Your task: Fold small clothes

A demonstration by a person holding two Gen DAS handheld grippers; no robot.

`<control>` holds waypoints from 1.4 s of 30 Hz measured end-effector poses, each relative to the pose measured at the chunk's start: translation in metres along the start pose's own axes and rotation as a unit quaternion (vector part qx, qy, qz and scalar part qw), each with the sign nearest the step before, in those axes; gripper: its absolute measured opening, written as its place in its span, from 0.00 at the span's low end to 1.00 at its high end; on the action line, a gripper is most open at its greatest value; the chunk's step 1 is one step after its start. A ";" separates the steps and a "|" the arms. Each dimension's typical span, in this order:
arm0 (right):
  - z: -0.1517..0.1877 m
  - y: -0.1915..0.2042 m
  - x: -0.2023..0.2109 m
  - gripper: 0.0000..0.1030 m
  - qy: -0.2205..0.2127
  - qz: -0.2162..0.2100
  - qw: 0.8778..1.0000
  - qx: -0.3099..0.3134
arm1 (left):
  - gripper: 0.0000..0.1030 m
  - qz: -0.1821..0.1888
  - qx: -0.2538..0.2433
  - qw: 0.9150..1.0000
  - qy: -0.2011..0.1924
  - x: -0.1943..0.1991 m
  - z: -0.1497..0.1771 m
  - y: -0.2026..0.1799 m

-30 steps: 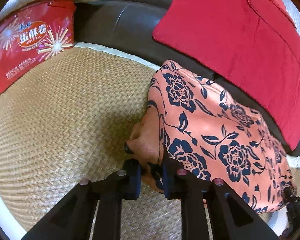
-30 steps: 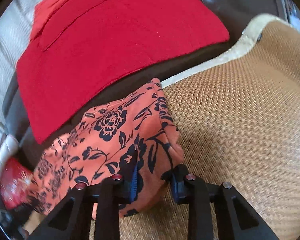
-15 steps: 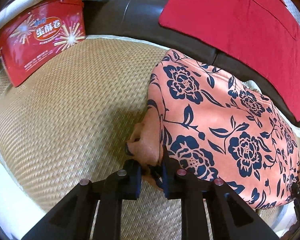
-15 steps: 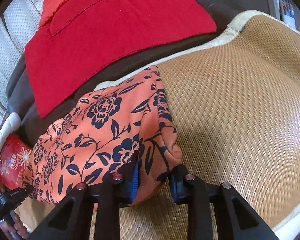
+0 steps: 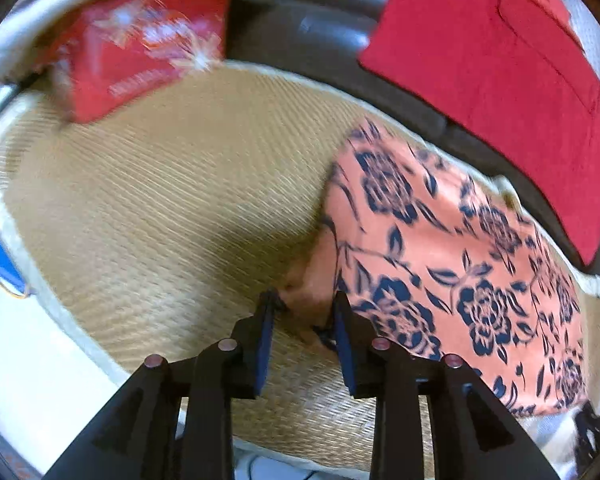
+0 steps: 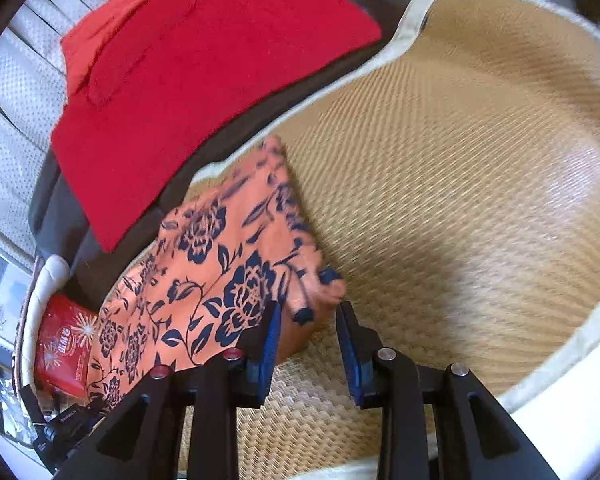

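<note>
A woven straw mat [image 5: 148,208] covers a dark sofa seat [image 5: 320,36], with a red cloth [image 6: 204,80] spread at the far side and a red snack box [image 5: 140,44] at the far left. The orange floral garment [image 5: 452,264] lies folded on the mat, nearer than the red cloth. Both tongs have just been opening. The left gripper [image 5: 303,334] and the right gripper [image 6: 307,334] now stand released, each with a near corner of the garment loose between its jaws. Half a second earlier both were clenched on those corners. This fold appears laid down, so the next fold or smoothing likely follows.
</note>
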State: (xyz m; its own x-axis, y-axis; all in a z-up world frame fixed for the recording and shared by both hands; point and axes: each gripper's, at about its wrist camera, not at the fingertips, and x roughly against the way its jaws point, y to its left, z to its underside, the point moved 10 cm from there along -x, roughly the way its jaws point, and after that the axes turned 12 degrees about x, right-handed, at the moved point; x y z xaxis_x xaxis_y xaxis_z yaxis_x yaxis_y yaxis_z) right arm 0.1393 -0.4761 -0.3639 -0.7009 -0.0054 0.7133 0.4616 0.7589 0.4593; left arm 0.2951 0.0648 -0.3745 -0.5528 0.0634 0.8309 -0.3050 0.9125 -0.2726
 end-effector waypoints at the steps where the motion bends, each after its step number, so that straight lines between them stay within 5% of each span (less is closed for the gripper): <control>1: -0.003 -0.001 0.012 0.32 -0.017 -0.004 1.000 -0.001 | 0.31 -0.022 -0.005 0.999 -0.041 0.013 -0.008 0.005; 5: -0.013 0.009 0.041 0.32 -0.062 -0.005 0.998 0.027 | 0.35 -0.015 -0.050 0.990 -0.130 0.050 -0.017 -0.018; 8: -0.010 0.026 0.040 0.32 -0.057 -0.021 0.998 0.032 | 0.49 0.022 -0.106 0.982 -0.153 0.061 -0.005 -0.056; 16: -0.004 0.077 0.000 0.32 -0.025 -0.054 0.996 0.070 | 0.52 0.073 -0.222 0.967 -0.105 0.039 0.055 -0.149; 25: 0.022 0.059 -0.056 0.30 0.058 -0.076 0.995 -0.005 | 0.53 -0.017 -0.250 0.968 0.008 -0.042 0.100 -0.149; 30: 0.024 0.055 -0.054 0.30 0.061 -0.095 0.994 -0.004 | 0.56 -0.030 -0.263 0.964 -0.015 -0.037 0.101 -0.154; 36: 0.023 0.048 -0.047 0.30 0.065 -0.106 0.992 -0.011 | 0.56 -0.002 -0.264 0.964 -0.037 -0.015 0.089 -0.178; 42: 0.024 0.047 -0.046 0.30 0.063 -0.099 0.993 -0.024 | 0.66 -0.012 -0.267 0.963 -0.012 -0.042 0.087 -0.176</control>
State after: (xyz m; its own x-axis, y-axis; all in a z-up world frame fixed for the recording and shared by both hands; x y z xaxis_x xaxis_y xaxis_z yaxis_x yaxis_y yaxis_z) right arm 0.1803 -0.4245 -0.3883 -0.7083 -0.2361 0.6653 0.3485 0.7026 0.6204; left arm 0.3044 -0.1341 -0.4034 -0.5701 0.0365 0.8208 0.1217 0.9917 0.0405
